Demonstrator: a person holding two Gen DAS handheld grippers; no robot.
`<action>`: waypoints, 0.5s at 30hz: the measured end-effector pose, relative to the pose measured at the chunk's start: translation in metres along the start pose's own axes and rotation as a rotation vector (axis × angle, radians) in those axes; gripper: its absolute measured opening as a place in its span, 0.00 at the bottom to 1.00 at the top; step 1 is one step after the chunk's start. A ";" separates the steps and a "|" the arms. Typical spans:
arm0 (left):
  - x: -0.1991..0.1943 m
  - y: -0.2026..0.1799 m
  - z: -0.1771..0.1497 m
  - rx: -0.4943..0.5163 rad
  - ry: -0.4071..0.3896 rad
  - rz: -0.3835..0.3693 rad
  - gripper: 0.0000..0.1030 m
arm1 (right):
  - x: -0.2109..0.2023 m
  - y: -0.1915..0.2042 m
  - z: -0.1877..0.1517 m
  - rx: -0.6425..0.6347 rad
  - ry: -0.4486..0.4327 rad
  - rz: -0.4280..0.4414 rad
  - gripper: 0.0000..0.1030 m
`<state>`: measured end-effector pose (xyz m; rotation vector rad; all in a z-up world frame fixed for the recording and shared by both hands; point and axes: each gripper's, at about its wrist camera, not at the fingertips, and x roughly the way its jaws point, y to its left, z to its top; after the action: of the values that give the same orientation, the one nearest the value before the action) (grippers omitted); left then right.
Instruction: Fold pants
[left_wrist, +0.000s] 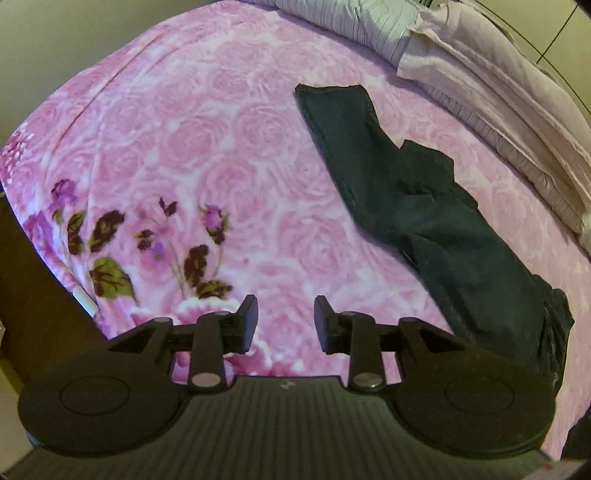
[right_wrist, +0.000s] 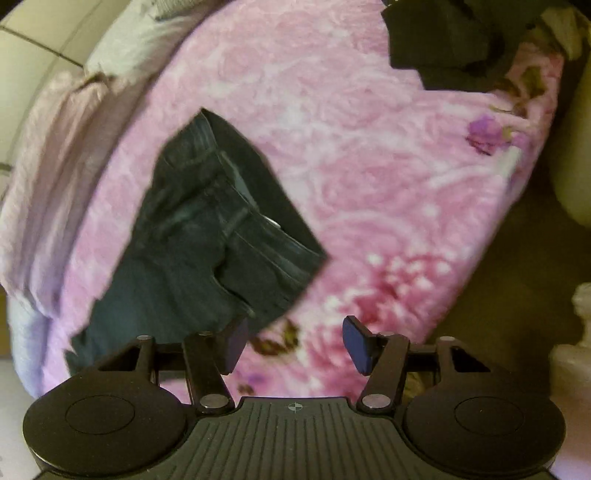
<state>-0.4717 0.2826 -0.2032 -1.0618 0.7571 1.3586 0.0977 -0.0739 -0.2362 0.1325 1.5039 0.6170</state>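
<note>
Lying on the bed (left_wrist: 207, 122) are the dark pants (left_wrist: 424, 206), spread over the pink rose blanket near the far edge, just beside the folded pale bedding (left_wrist: 491, 96). The left gripper (left_wrist: 285, 325) hangs over bare blanket, its fingers (left_wrist: 249, 323) a little apart with nothing between them. The right gripper (right_wrist: 291, 345) has its fingers (right_wrist: 356, 343) wide apart and empty, close by the waist end of the pants (right_wrist: 207, 240)
</note>
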 end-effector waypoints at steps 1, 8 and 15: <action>0.000 -0.004 -0.003 -0.006 -0.001 -0.001 0.30 | 0.004 -0.001 0.003 0.006 -0.001 0.022 0.53; 0.012 -0.011 -0.025 0.014 -0.031 -0.025 0.33 | 0.077 -0.026 -0.003 0.029 0.029 0.135 0.53; 0.046 -0.009 -0.022 -0.009 -0.042 -0.036 0.34 | 0.134 -0.057 -0.014 0.136 -0.088 0.169 0.52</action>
<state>-0.4549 0.2814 -0.2519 -1.0456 0.6986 1.3507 0.0941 -0.0644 -0.3818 0.3907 1.4582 0.6351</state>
